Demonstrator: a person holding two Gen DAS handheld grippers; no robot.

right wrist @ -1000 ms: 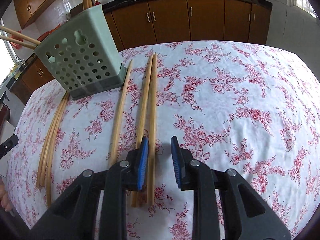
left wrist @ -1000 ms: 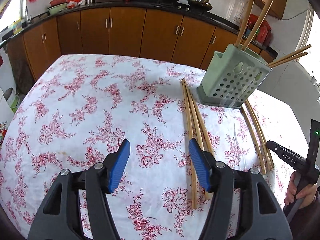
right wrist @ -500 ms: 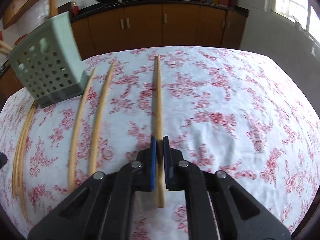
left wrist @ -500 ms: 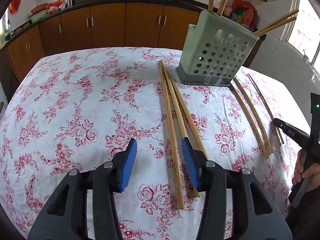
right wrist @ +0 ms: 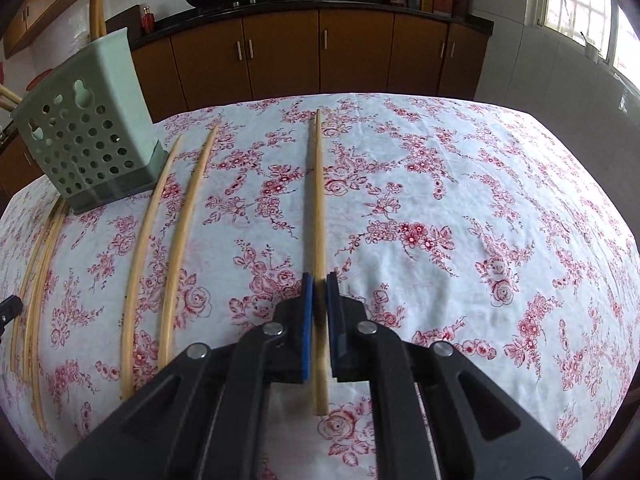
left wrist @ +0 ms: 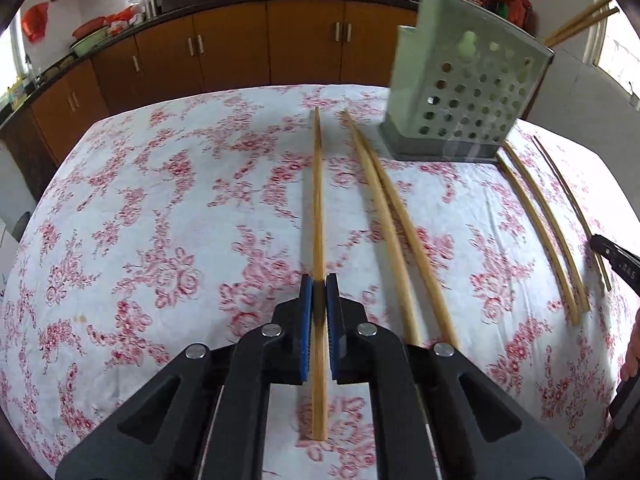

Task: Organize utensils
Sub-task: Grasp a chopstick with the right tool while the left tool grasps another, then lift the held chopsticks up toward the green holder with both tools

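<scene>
Leverage is what'll bite you here. Your left tool [left wrist: 319,280] is clamped tight on a chopstick [left wrist: 318,200], and your right tool [right wrist: 319,278] is clenched on a second chopstick [right wrist: 318,200]. Both grips sit close to the near end, so nearly the whole stick pokes out toward the far edge of the counter [left wrist: 160,200]. I'd guess a fast lift lets either one swivel between the pads or droop, and the tip could snag the cloth. The green holder [left wrist: 460,88] stands near the far edge with sticks already leaning out of it. It looks light, so a bad angle going in could tip it or jam against those. Also watch the loose pair [left wrist: 392,220] lying just beside the left grip. A sideways swing would probably roll them off.
</scene>
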